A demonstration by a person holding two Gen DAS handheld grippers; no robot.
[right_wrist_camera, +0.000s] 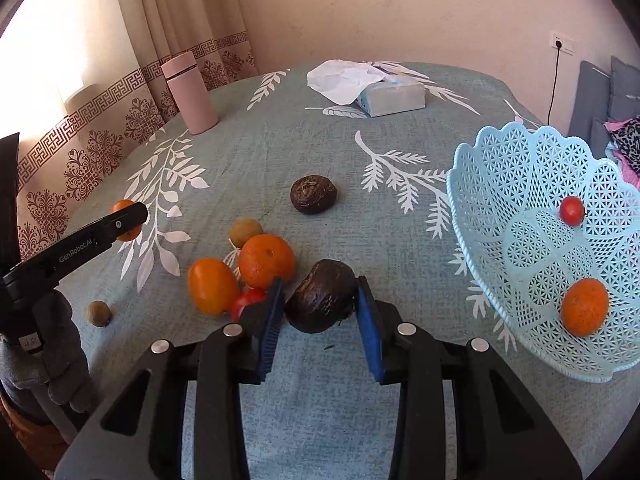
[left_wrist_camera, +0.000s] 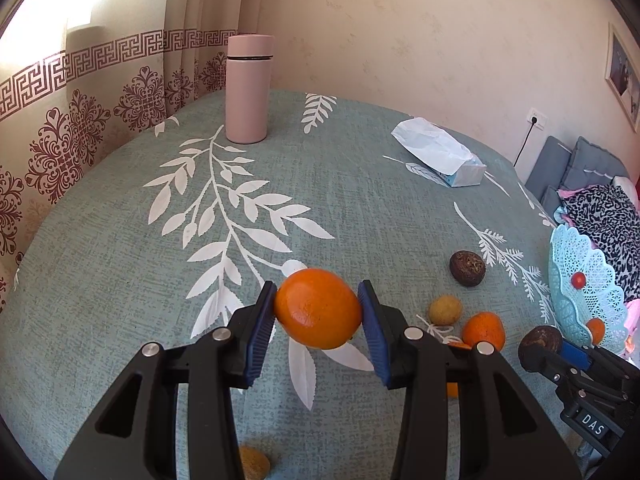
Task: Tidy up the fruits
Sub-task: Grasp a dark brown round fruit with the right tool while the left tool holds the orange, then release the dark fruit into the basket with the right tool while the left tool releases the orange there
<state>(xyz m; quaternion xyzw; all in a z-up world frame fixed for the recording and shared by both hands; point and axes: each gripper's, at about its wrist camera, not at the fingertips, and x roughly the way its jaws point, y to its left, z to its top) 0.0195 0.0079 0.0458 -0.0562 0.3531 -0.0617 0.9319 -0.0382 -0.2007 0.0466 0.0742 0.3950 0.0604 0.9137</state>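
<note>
My left gripper [left_wrist_camera: 318, 312] is shut on an orange [left_wrist_camera: 318, 309] and holds it above the table. My right gripper [right_wrist_camera: 320, 306] is shut on a dark brown fruit [right_wrist_camera: 322, 296], just left of the light blue lattice basket [right_wrist_camera: 500, 184]. The basket holds a cherry tomato [right_wrist_camera: 572, 210] and an orange [right_wrist_camera: 585, 306]. On the cloth lie another dark fruit [right_wrist_camera: 313, 194], two oranges [right_wrist_camera: 267, 260] [right_wrist_camera: 212, 286], a red tomato [right_wrist_camera: 246, 304] and two small tan fruits [right_wrist_camera: 245, 232] [right_wrist_camera: 98, 313]. The left gripper also shows at the left of the right wrist view [right_wrist_camera: 128, 220].
A pink flask [left_wrist_camera: 248, 88] stands at the far left of the table. A tissue pack [right_wrist_camera: 384, 94] lies at the far side. Curtains hang on the left. A bed with cushions and clothes [left_wrist_camera: 600, 200] is beyond the table's right edge.
</note>
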